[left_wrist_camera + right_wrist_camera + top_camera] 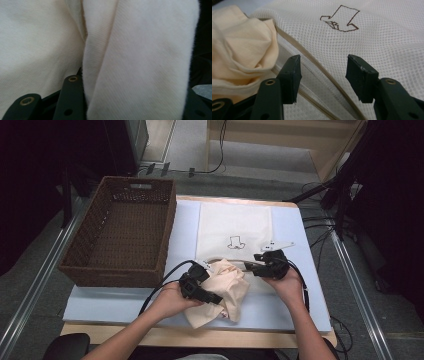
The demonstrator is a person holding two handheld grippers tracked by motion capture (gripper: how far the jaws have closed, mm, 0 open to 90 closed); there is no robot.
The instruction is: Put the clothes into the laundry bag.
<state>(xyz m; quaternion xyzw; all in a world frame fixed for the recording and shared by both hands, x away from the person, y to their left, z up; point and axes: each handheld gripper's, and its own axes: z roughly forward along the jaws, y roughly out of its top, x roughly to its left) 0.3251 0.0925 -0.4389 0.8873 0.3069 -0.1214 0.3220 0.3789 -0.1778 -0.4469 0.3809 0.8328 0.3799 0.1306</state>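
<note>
- Pale blue mat [125, 302] covers the table, with grey floor and cables beyond it.
- Brown wicker basket [120, 232] sits on the mat's left side, with just its woven bottom showing inside.
- White mesh bag [235, 227] lies flat in the middle, just right of the basket, with a little brown arrow doodle [235, 242] on it. In the right gripper view the doodle [340, 18] sits up top on the mesh [387, 42].
- Cream cloth [227, 287] is bunched up at the near end of the bag, between the two hands, touching the bag's open edge.
- Left gripper [200, 287] is pushed into the cloth from the left. Its own view shows a fold of cloth [140, 62] running down between the jaws, so they look clamped on that fold.
- Right gripper [260, 265] hovers low at the bag's near end, just right of the cloth. Its jaws stand well apart, nothing pinched, with the bag's zipper edge [317, 82] running between them and the cloth [242, 55] off to the left.
</note>
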